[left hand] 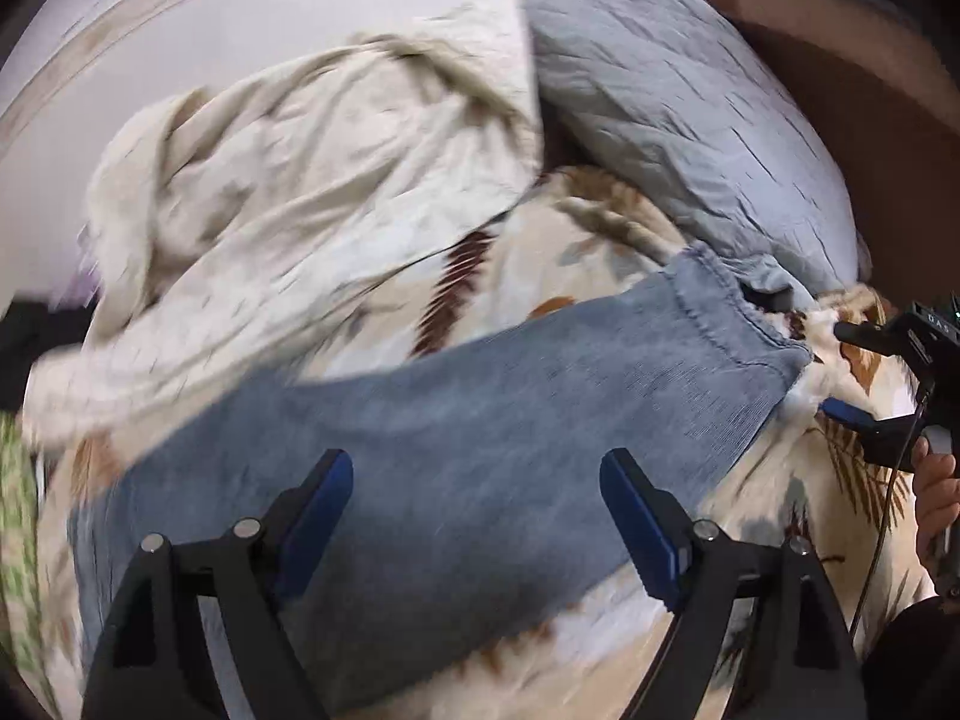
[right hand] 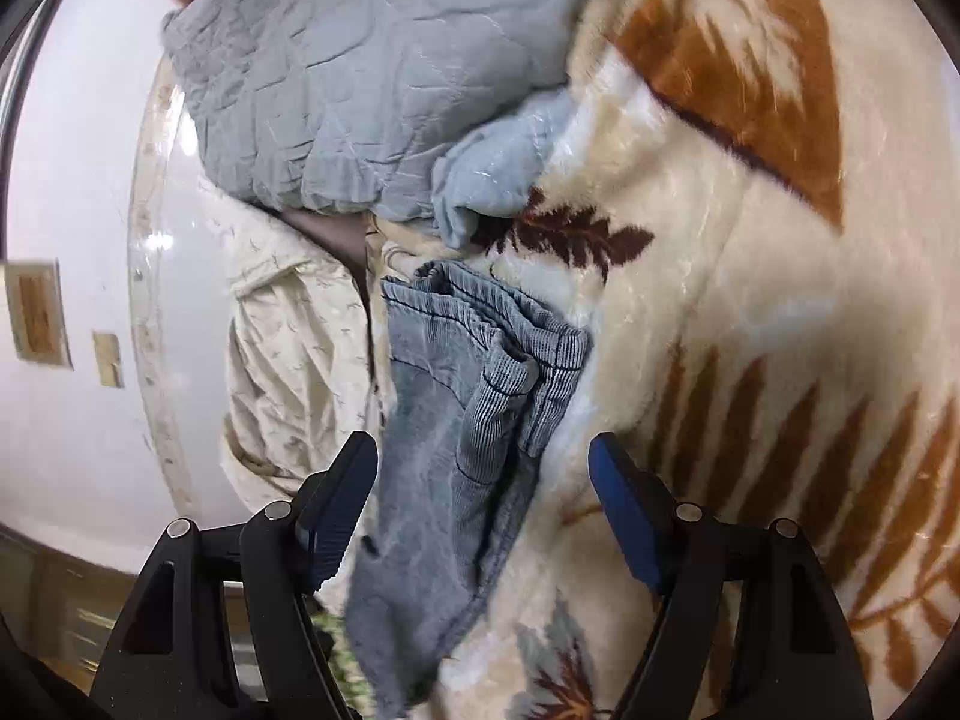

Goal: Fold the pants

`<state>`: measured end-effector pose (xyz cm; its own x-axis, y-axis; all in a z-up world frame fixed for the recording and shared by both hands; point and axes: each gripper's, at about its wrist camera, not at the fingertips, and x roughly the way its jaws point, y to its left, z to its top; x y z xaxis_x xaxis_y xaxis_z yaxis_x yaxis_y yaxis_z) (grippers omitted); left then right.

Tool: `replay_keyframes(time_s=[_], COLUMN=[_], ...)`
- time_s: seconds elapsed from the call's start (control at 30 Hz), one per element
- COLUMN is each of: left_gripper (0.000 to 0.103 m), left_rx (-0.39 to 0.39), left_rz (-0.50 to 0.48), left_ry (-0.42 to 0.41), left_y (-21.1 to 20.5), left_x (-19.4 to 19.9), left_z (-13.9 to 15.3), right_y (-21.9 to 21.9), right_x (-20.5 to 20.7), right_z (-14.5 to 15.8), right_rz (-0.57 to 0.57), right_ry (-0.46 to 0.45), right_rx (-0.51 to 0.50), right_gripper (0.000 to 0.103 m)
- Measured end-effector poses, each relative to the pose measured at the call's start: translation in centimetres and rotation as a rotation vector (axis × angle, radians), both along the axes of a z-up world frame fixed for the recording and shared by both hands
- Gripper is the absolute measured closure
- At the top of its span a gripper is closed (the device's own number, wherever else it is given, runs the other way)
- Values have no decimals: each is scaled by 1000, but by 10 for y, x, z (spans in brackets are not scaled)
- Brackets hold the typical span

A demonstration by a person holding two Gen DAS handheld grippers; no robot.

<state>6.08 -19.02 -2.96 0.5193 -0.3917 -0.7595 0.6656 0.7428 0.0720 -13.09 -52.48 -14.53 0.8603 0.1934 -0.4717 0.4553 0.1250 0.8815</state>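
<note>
Blue-grey corduroy pants [left hand: 480,408] lie stretched across a cream blanket with a leaf pattern [left hand: 576,240]. In the left wrist view my left gripper [left hand: 477,468] hovers over the middle of the pants, open, with nothing pinched between its blue pads. At that view's right edge my right gripper [left hand: 843,372] sits open by the waistband end. In the right wrist view the bunched waistband [right hand: 480,324] lies ahead, and the pants [right hand: 444,480] run back between the spread fingers of my right gripper [right hand: 483,450]. The pads do not press on the cloth.
A grey quilted pillow [left hand: 678,102] [right hand: 360,60] rests just beyond the waistband. A crumpled cream sheet [left hand: 288,180] [right hand: 288,348] is heaped beside the pants. A white wall [left hand: 240,18] and a brown headboard [left hand: 840,78] border the bed. A hand [left hand: 936,492] holds the right gripper.
</note>
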Motion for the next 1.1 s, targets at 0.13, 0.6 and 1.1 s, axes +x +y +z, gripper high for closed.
replay_keyframes(time_s=[0.13,0.6,1.1], left_gripper=[17,17,37], left_rx=[72,131,169], left_rz=[-112,-412,-695], left_ry=[9,129,382], left_y=[-54,-196,-257], left_x=[14,62,73], left_z=[-3,-32,-77], right_y=[-3,-19,-17], right_x=[8,20,30], right_z=[-13,-25,-22], right_rz=[4,81,120], right_ry=[25,1,-10], right_rx=[28,104,24], right_gripper=[31,30,37])
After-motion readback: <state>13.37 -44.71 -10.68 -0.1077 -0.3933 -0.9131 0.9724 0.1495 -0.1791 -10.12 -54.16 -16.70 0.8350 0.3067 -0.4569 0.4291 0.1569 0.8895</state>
